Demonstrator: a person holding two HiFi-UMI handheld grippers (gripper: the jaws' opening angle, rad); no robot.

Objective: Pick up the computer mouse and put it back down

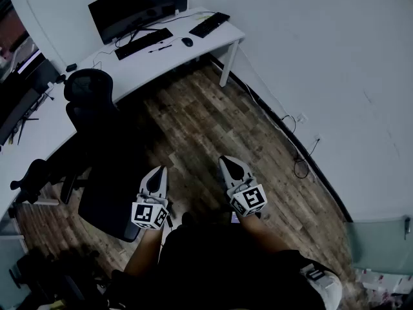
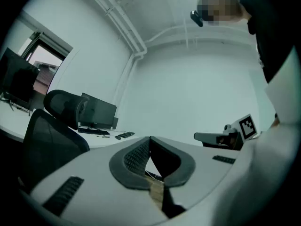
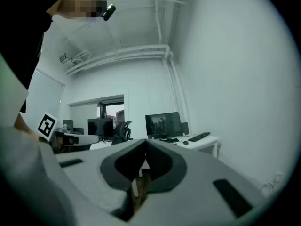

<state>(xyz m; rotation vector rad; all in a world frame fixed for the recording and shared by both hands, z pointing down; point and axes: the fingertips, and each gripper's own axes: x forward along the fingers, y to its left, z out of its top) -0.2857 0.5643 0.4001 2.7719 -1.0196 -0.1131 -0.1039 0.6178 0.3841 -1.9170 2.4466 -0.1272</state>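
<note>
The black computer mouse [image 1: 187, 42] lies on the white desk [image 1: 219, 41] at the far side of the room, between two keyboards. It shows small in the left gripper view [image 2: 117, 137] and in the right gripper view [image 3: 186, 142]. Both grippers are held level over the wooden floor, far short of the desk. My left gripper [image 1: 159, 171] [image 2: 150, 138] has its jaws together with nothing in them. My right gripper [image 1: 227, 162] [image 3: 145, 142] is shut and empty too.
A black office chair [image 1: 93, 118] stands left of the grippers, by the desk. A monitor [image 1: 132, 8], a keyboard [image 1: 143, 43] and a second keyboard [image 1: 210, 24] sit on the desk. Cables [image 1: 298, 160] run along the right wall. Wooden floor [image 1: 200, 128] lies between me and the desk.
</note>
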